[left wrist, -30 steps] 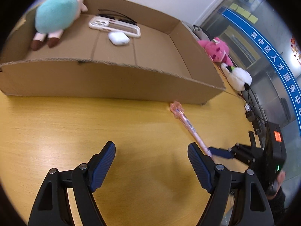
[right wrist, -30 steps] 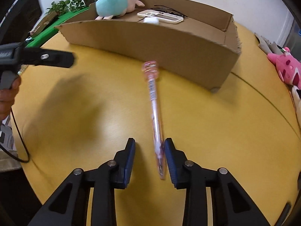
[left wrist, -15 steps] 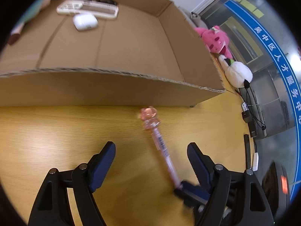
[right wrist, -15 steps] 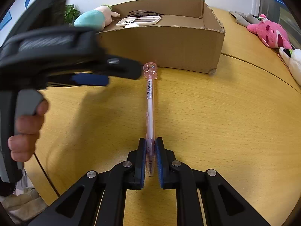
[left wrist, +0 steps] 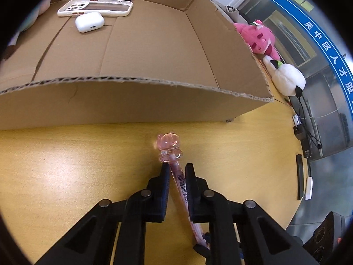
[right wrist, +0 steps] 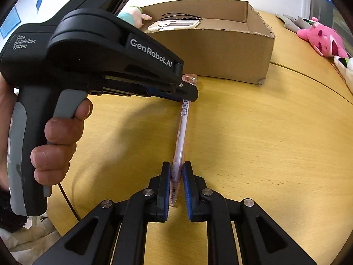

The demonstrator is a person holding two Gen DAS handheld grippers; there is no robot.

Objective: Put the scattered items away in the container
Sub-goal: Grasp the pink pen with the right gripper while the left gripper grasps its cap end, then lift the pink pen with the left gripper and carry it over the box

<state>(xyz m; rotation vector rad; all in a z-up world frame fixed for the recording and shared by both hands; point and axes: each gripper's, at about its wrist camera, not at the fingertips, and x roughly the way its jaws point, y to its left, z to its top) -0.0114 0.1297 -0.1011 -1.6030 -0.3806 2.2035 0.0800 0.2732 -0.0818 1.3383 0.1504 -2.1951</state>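
The right tool [right wrist: 176,172] is clamped on the lower barrel of the pink pen [right wrist: 182,132]. The left tool [left wrist: 176,172] has its fingers drawn close around the upper barrel, just below the bear-shaped cap; the view suggests contact, so the pen appears gripped at both ends. The pen sits above or on the yellow table [left wrist: 66,165], just in front of the near wall of the cardboard box [left wrist: 132,101]; whether it touches the table cannot be told.

Progress: the box already contains a white earbud case [left wrist: 89,22], a phone case [left wrist: 97,7], a dark cable at the far wall, and a plush toy [right wrist: 134,18] at the left edge. The pen is not yet inside.

Remaining: lift the pen over the near wall and release it. That wall is the only obstruction.

Surroundings: a pink plush [left wrist: 258,38] and a white plush [left wrist: 286,79] lie on the table beyond the right side of the box, still outside it.
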